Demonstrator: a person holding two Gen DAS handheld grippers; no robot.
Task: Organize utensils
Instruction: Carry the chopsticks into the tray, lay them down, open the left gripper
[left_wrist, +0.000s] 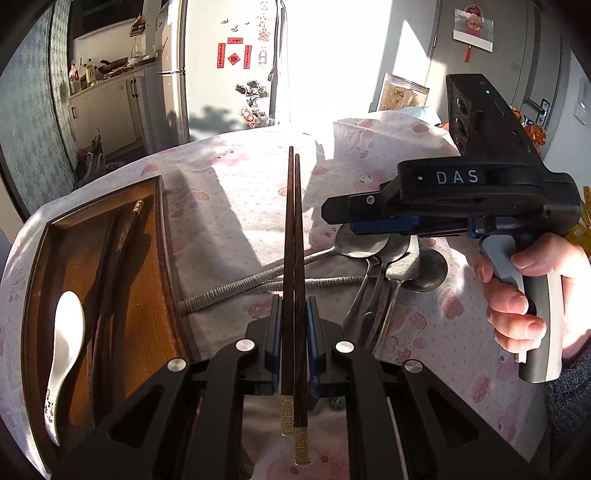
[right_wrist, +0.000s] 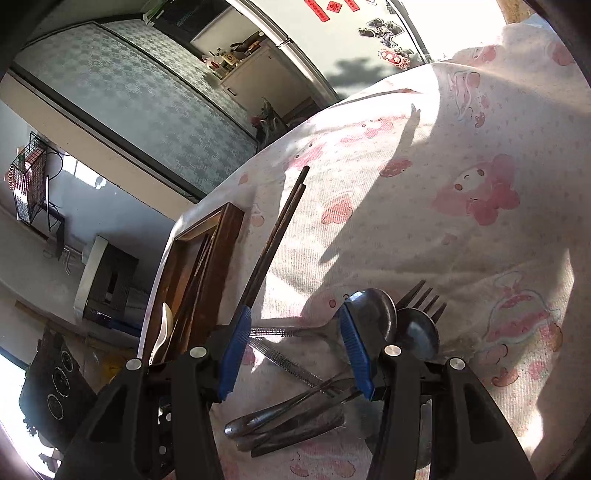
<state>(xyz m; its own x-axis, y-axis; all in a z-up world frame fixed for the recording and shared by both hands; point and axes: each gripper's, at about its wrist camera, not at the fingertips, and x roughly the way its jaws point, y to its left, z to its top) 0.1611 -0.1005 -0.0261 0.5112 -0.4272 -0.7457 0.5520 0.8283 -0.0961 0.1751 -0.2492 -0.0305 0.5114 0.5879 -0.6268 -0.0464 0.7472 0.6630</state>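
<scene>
My left gripper (left_wrist: 293, 326) is shut on a pair of dark wooden chopsticks (left_wrist: 293, 221) with gold ends; they point away from me over the table. To its left lies a wooden tray (left_wrist: 159, 258) holding a white ceramic spoon (left_wrist: 68, 332) and more dark chopsticks (left_wrist: 110, 273). A pile of metal spoons (left_wrist: 369, 254) and a fork (right_wrist: 424, 295) lies to the right. My right gripper (right_wrist: 295, 354) hangs open just above that pile with nothing between its blue pads (right_wrist: 236, 350). A hand (left_wrist: 524, 295) holds the right gripper (left_wrist: 340, 218). The right wrist view also shows the held chopsticks (right_wrist: 280, 229) and the tray (right_wrist: 218, 251).
A pink-patterned cloth (left_wrist: 240, 192) covers the round table and bunches into a hump (left_wrist: 388, 140) at the back right. A clear jar (left_wrist: 402, 94) stands behind it. The table edge curves close behind the tray, with a fridge (left_wrist: 229, 74) beyond.
</scene>
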